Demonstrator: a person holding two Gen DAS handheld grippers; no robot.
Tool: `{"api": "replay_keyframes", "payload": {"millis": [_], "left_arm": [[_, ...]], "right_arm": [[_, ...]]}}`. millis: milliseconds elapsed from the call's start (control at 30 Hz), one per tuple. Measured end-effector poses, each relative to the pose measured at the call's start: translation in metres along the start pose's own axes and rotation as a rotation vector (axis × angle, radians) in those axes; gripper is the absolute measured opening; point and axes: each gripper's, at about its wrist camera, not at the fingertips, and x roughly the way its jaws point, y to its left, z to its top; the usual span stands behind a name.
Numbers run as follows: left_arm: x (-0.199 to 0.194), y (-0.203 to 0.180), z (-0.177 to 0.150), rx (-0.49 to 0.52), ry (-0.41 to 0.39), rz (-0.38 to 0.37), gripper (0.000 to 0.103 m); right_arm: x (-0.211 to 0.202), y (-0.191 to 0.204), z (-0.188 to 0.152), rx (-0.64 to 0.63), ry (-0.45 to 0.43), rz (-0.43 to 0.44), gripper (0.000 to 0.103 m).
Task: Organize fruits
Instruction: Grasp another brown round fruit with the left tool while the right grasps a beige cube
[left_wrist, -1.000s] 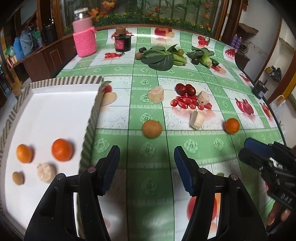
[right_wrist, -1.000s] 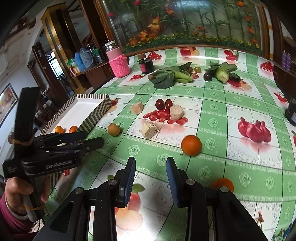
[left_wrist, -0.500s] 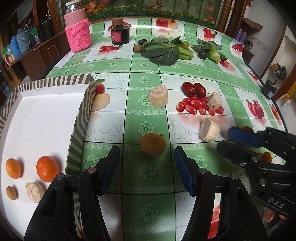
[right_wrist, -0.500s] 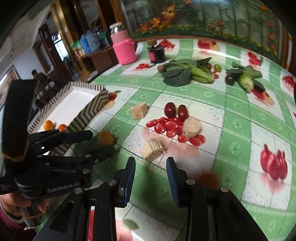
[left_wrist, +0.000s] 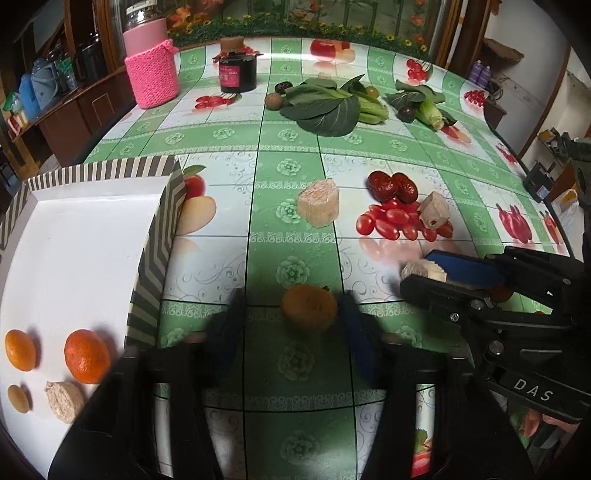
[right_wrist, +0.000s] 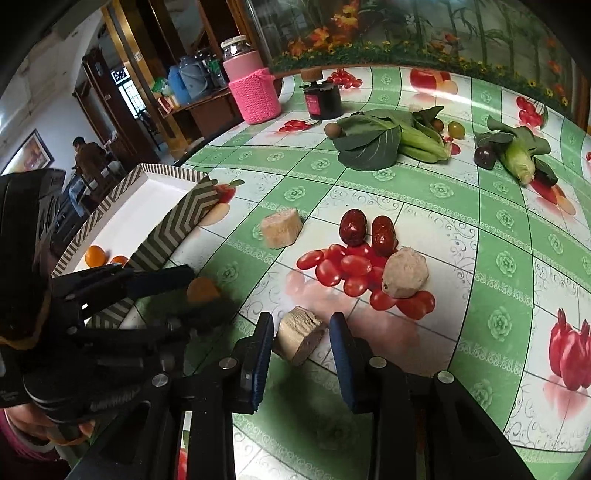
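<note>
My left gripper (left_wrist: 291, 332) is open, its jaws on either side of a small orange fruit (left_wrist: 309, 308) on the tablecloth; the same fruit (right_wrist: 202, 290) shows in the right wrist view. My right gripper (right_wrist: 301, 352) is open around a beige cut chunk (right_wrist: 300, 339), also seen in the left wrist view (left_wrist: 423, 270). A white tray (left_wrist: 74, 258) with striped walls at left holds two oranges (left_wrist: 86, 356), a small brown fruit (left_wrist: 18, 398) and a beige chunk (left_wrist: 64, 400).
On the cloth lie another beige chunk (left_wrist: 319, 203), two red dates (left_wrist: 391, 186), cherry tomatoes (left_wrist: 391, 221), a rounded beige piece (left_wrist: 436, 212), leafy greens (left_wrist: 328, 107), corn (left_wrist: 430, 112), a dark jar (left_wrist: 238, 72) and a pink-sleeved jar (left_wrist: 151, 66).
Both grippers moved forward and down. The left one now brackets the orange fruit; the right one now brackets the beige chunk. Both jaws stay open.
</note>
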Motion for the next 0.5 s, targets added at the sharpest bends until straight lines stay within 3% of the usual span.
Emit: {"api": "replay_keyframes", "payload": {"millis": [33,200,500], "left_arm": [[-0.001,0.000,0.000,-0.001,0.001,-0.001,0.028],[-0.005,0.002,-0.005,-0.009,-0.002,-0.024,0.027],[-0.024,0.005,-0.014,-0.016,-0.031,-0.026,0.027]], "right_arm": [[-0.002,0.001,-0.002,-0.001,-0.002,0.001,0.027],[-0.014,0.004,-0.010,0.007,-0.024,0.007,0.023],[-0.021,0.007,-0.009,0.022,-0.066,-0.049,0.024]]}}
